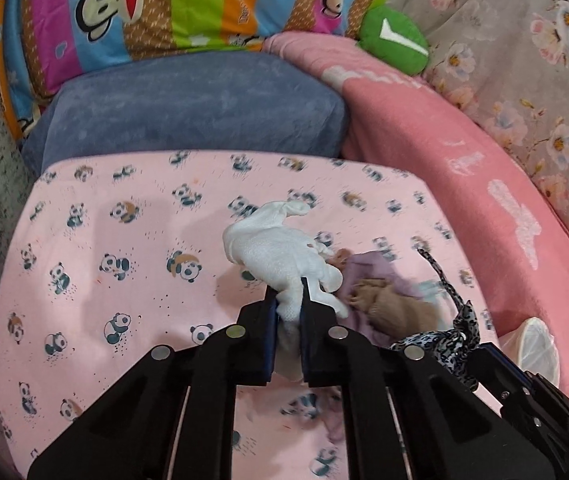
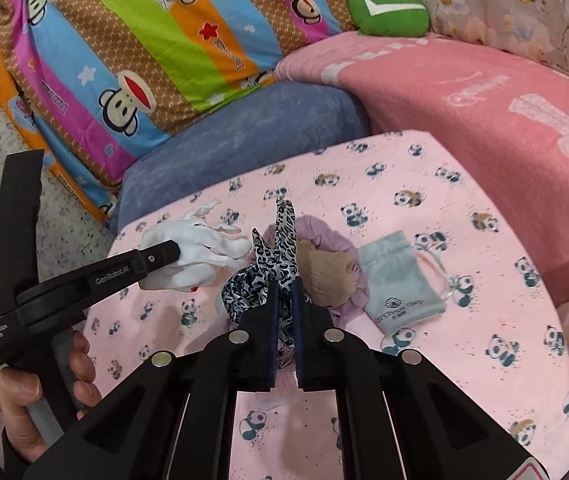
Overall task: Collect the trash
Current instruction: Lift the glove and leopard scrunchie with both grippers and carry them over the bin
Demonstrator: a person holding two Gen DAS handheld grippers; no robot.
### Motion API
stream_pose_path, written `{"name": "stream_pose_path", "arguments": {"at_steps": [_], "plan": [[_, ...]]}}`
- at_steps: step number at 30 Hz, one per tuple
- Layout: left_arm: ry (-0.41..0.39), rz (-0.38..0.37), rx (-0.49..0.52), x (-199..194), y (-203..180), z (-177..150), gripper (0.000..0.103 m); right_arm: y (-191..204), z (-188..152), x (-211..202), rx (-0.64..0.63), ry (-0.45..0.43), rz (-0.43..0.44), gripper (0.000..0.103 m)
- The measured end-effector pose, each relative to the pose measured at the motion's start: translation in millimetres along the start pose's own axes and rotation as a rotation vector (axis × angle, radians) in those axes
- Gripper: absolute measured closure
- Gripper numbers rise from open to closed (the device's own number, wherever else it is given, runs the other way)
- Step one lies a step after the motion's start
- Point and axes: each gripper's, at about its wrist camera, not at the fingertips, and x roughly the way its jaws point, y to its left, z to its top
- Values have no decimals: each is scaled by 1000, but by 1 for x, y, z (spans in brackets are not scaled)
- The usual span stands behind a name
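Gripping one item per claw above the panda-print sheet point(image 2: 464, 320).

Left claw point(image 1: 288, 300): jaws clamped on a white cloth glove point(image 1: 280, 248), pinched at its near end; the glove's fingers point toward 11 o'clock in the left wrist view. Right claw point(image 2: 285, 296): jaws clamped on a black-and-white leopard-print fabric strip point(image 2: 284, 240), whose free ends stand up toward 12 o'clock. At 1 o'clock from the right claw, a tan balled item point(image 2: 328, 276) rests on a crumpled lilac cloth point(image 2: 332, 240). A grey drawstring pouch point(image 2: 400, 276) lies flat at 2 o'clock, just beside the lilac cloth. A blue cushion point(image 1: 188, 108) sits at 12 o'clock beyond the sheet, with a pink blanket point(image 2: 484, 100) at 2 o'clock. A hand point(image 2: 44, 384) grips the left handle at 8 o'clock in the right wrist view.
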Motion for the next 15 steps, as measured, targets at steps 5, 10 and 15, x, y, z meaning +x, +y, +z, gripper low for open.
{"name": "stream_pose_path", "arguments": {"at_steps": [5, 10, 15], "plan": [[-64, -33, 43, -38, -35, 1, 94, -6, 3, -45, 12, -68, 3, 95], [-100, -63, 94, -63, -72, -9, 94, -21, 1, -91, 33, -132, -2, 95], [-118, -97, 150, -81, -112, -22, 94, -49, -5, -140, 66, -198, -22, 95]]}}
